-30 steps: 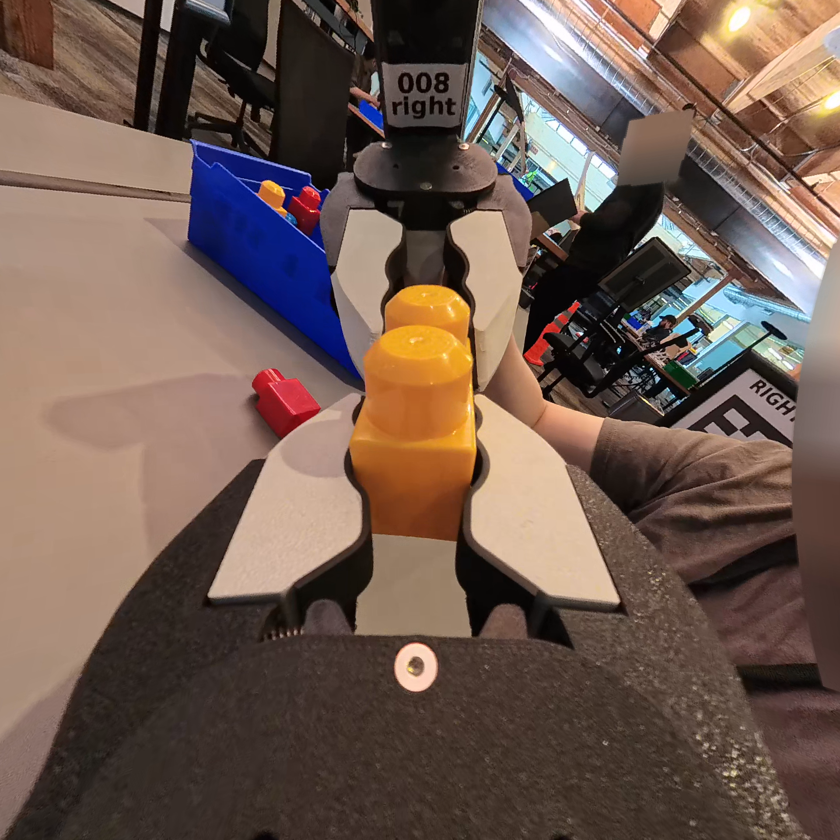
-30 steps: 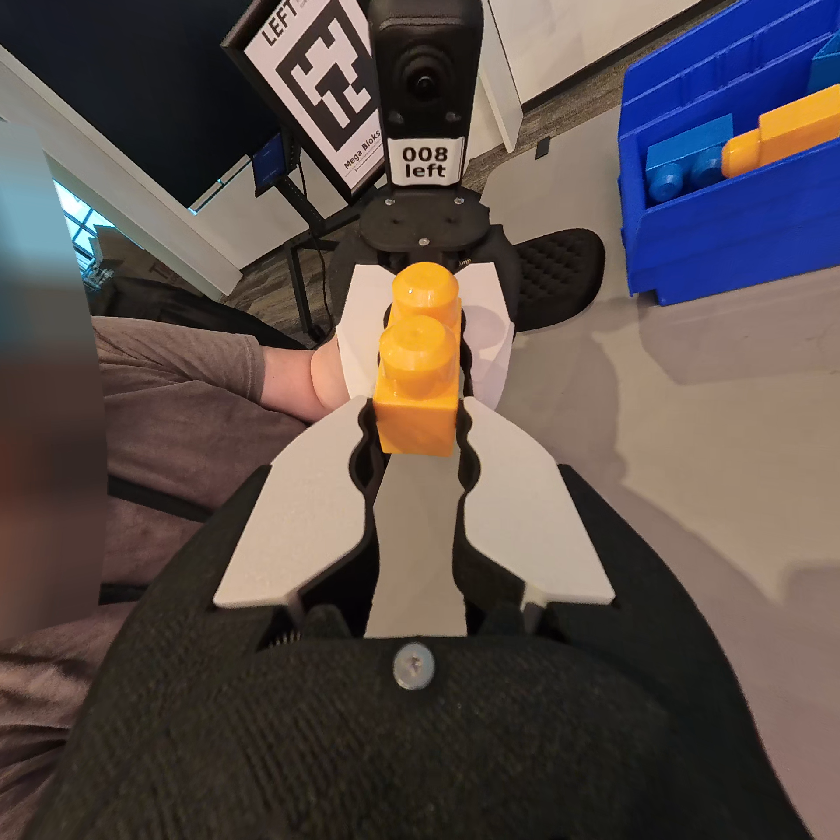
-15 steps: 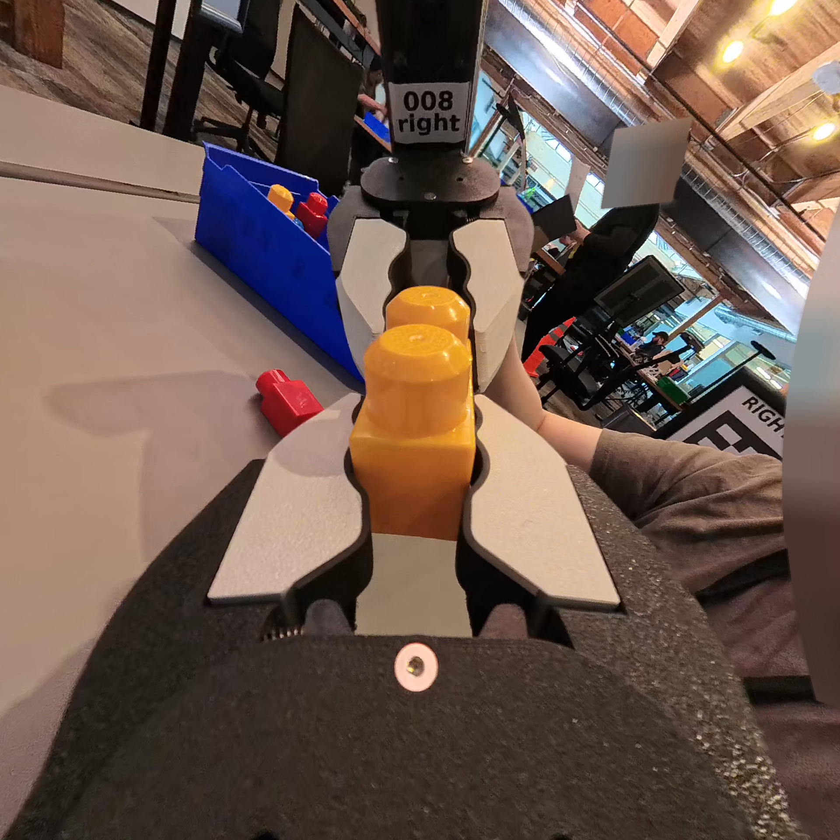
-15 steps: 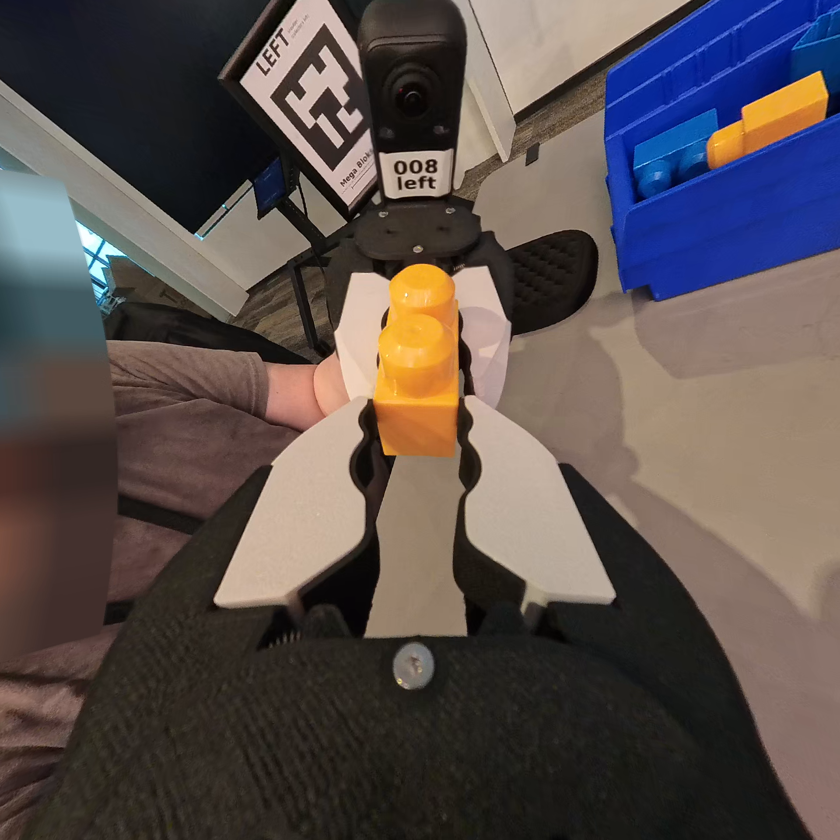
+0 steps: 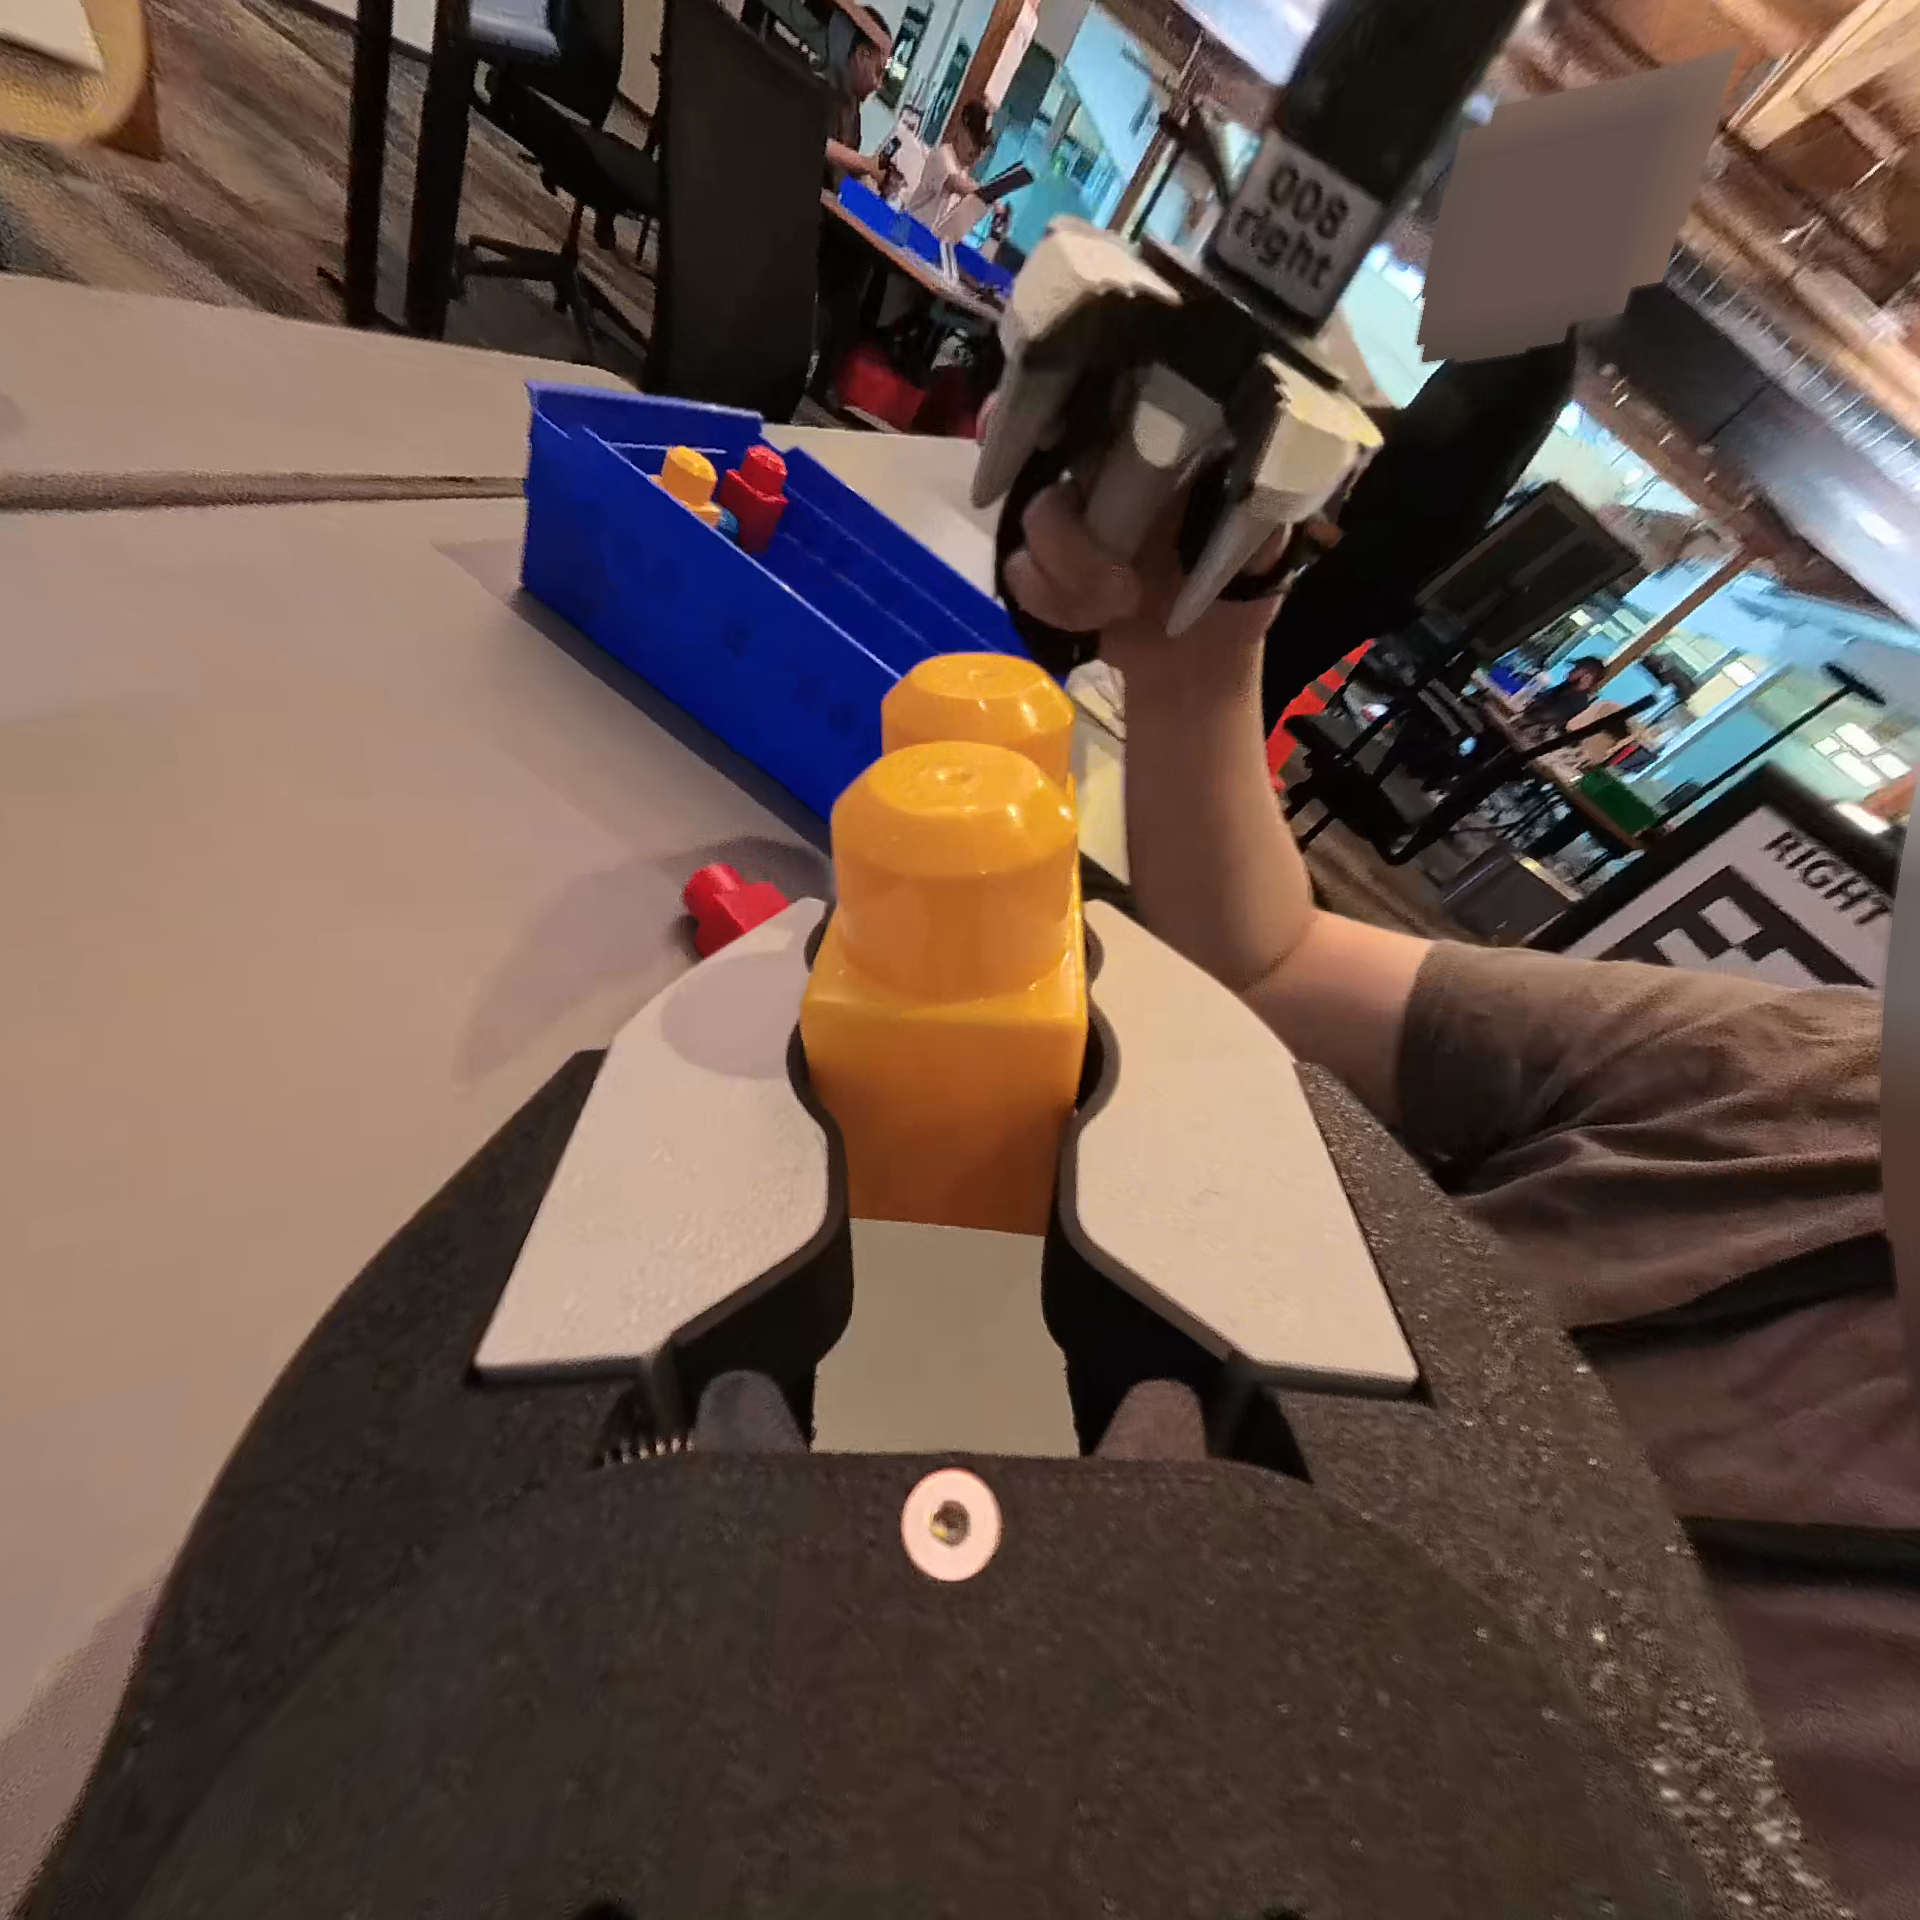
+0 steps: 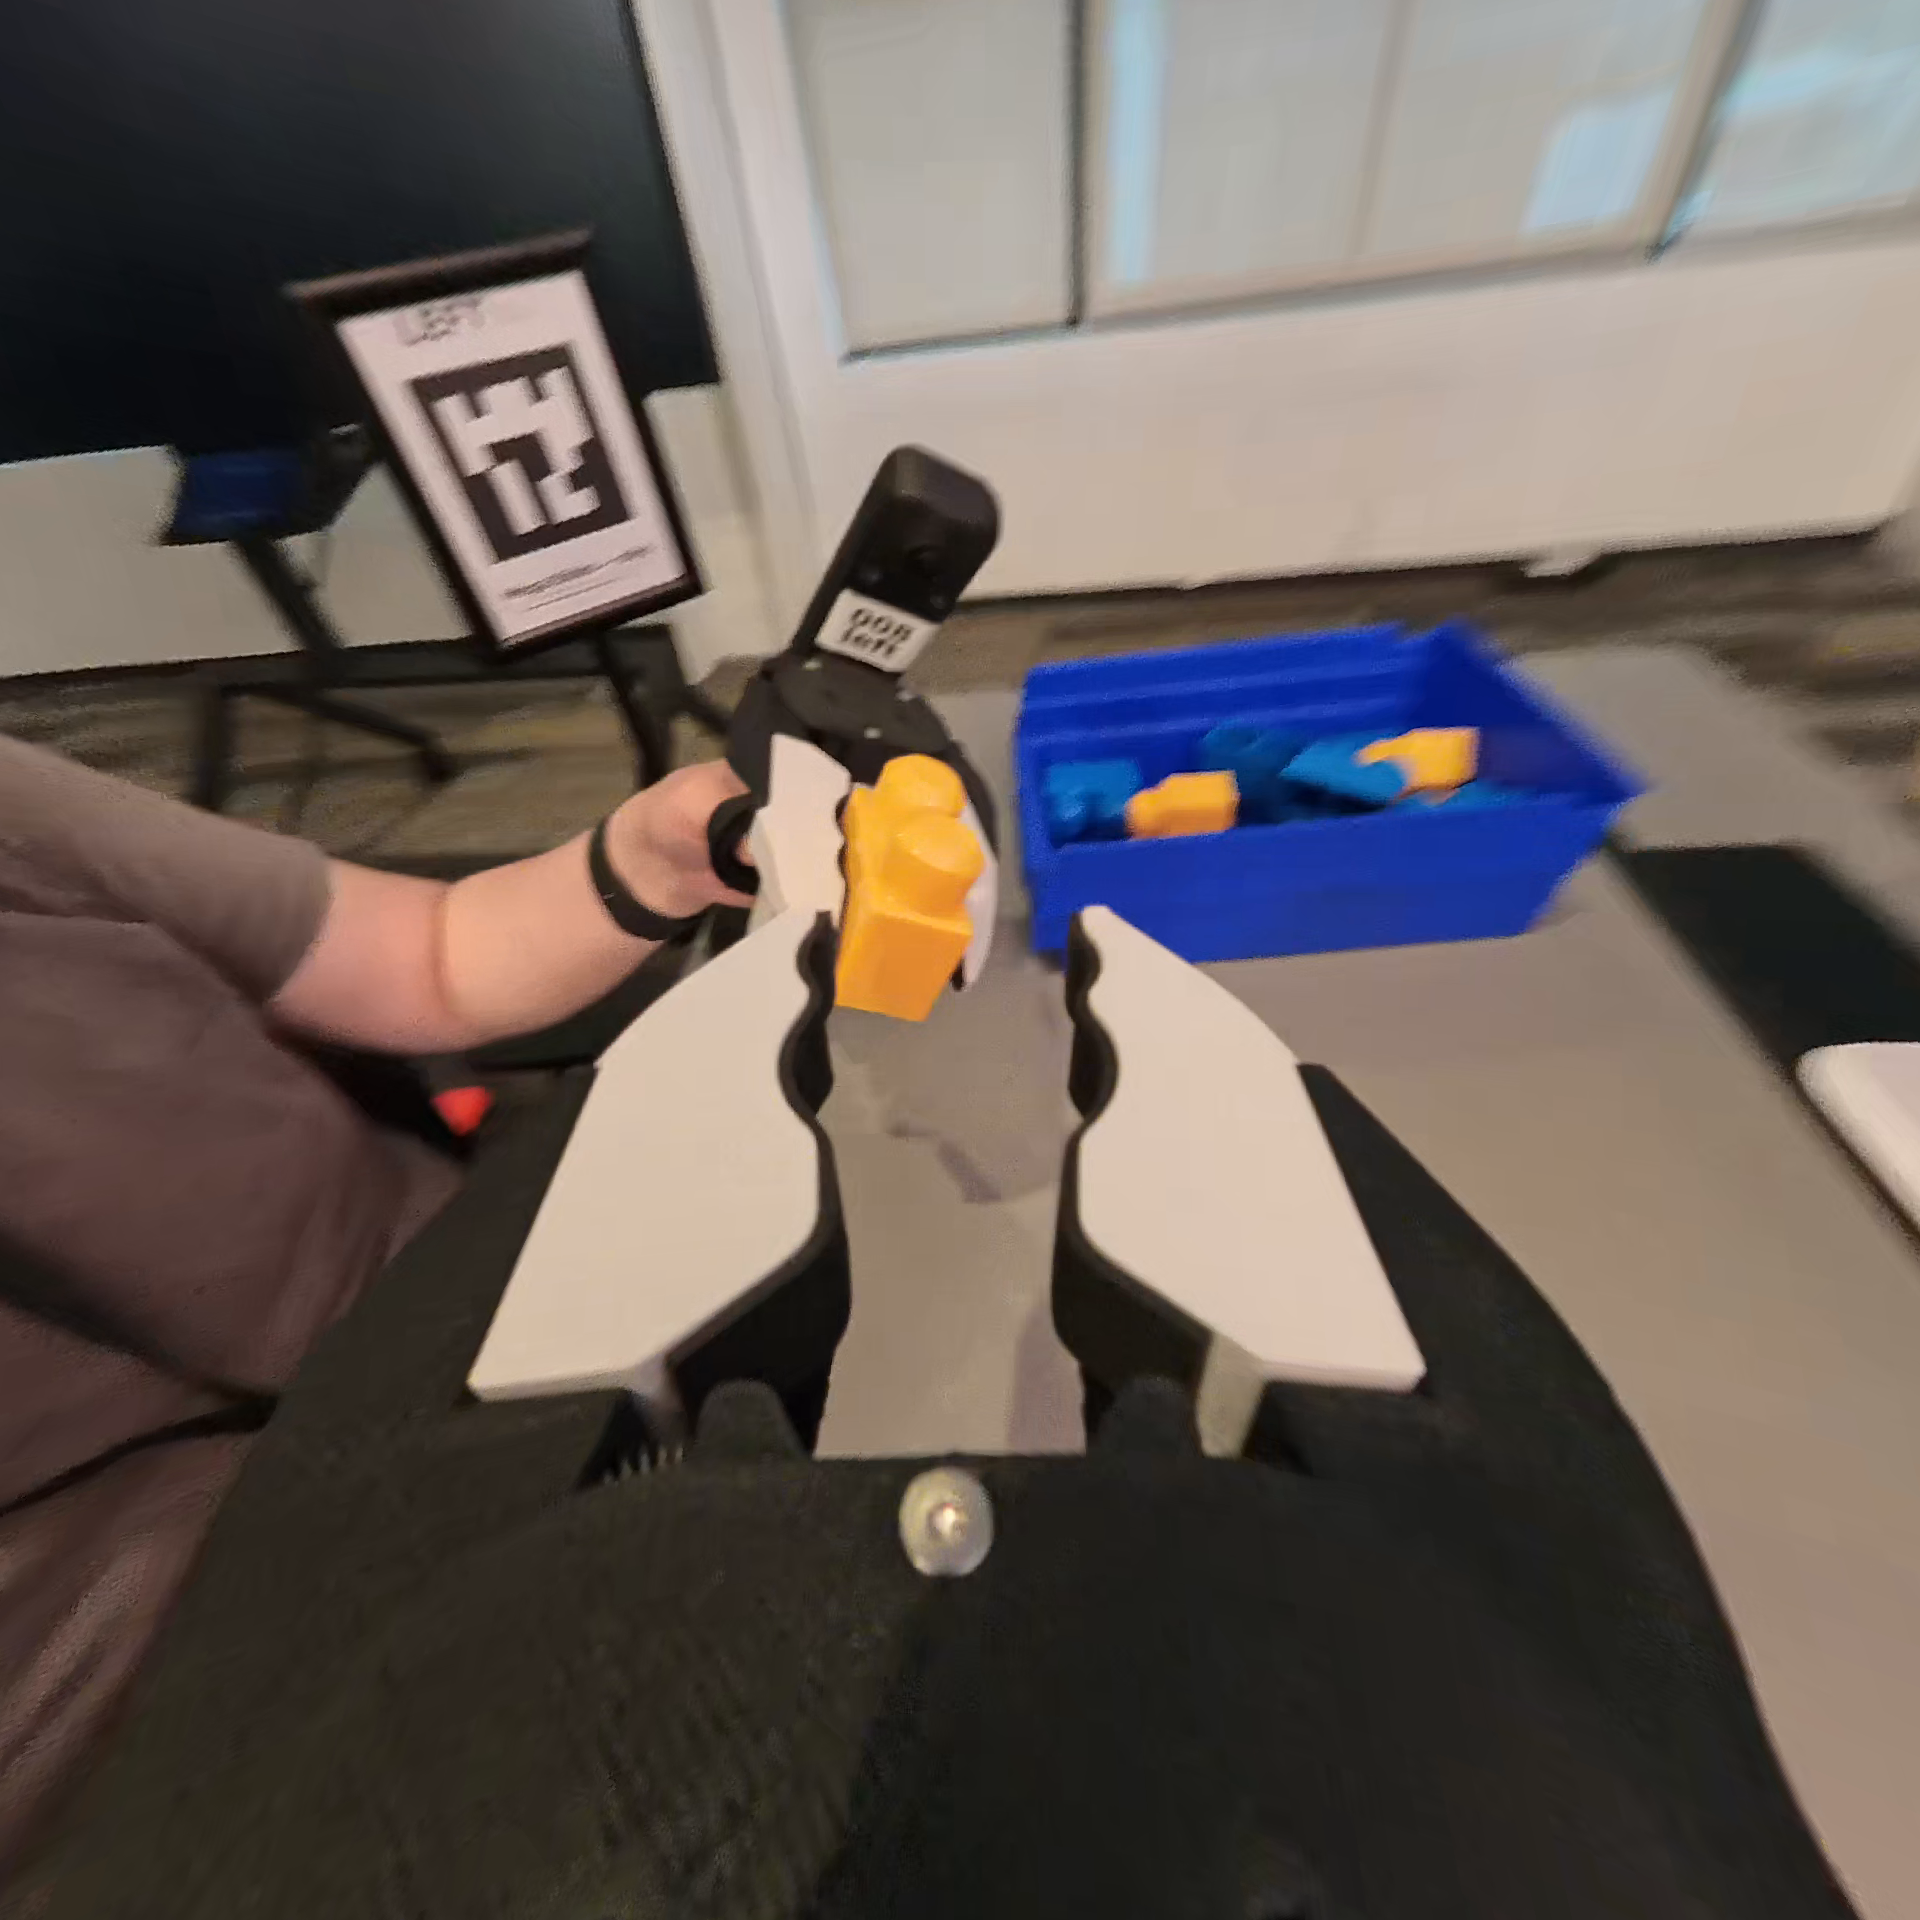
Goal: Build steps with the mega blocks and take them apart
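Orange block (image 5: 940, 1049) clamped in left hand-held gripper (image 5: 945, 997), right hand-held gripper (image 6: 945, 997) apparently empty

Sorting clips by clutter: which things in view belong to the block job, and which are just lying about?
Job:
- orange block, clamped in the left gripper
- right gripper, jaws open and empty
- blue bin of spare blocks
- loose red block on the table

Lying about:
- marker sign on a stand
- office chairs
- people at far desks

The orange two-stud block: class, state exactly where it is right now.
The orange block is clamped in the left gripper, centre of the left wrist view, above the grey table, with the blue bin behind it.
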`<act>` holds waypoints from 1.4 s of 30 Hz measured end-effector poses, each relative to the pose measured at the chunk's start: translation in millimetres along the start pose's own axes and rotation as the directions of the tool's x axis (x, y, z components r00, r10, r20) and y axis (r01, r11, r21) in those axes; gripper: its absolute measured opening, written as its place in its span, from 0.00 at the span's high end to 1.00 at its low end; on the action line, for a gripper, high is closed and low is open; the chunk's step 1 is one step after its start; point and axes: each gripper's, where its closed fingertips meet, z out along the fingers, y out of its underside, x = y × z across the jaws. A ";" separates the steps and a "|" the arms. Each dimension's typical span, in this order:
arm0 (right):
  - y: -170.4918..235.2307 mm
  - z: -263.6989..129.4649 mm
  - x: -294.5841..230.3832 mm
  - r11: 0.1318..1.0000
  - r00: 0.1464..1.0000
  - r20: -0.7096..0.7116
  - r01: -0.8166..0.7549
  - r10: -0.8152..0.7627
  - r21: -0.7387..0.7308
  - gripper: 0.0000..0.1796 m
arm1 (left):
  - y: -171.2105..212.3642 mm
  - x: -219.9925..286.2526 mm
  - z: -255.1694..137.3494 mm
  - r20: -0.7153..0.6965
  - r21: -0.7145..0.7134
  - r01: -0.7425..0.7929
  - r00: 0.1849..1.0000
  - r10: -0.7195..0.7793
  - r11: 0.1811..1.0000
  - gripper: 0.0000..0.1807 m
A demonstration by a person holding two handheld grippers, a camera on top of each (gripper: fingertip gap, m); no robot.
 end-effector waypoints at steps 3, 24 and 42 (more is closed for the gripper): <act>4.7 -14.4 10.2 0.999 0.995 -0.103 -0.009 0.013 0.034 0.71 | -24.9 -4.2 -10.9 0.054 -0.046 -0.101 0.993 0.104 0.994 0.77; 236.9 -57.2 62.4 0.454 0.294 -0.948 -0.866 0.120 -0.211 0.59 | -124.5 27.9 6.7 -0.157 0.046 -0.340 0.926 0.343 0.939 0.77; 242.0 -32.3 59.6 0.238 0.507 -0.832 -0.857 0.226 -0.458 0.79 | -130.4 15.7 -12.5 -0.115 0.079 -0.353 0.926 0.360 0.932 0.77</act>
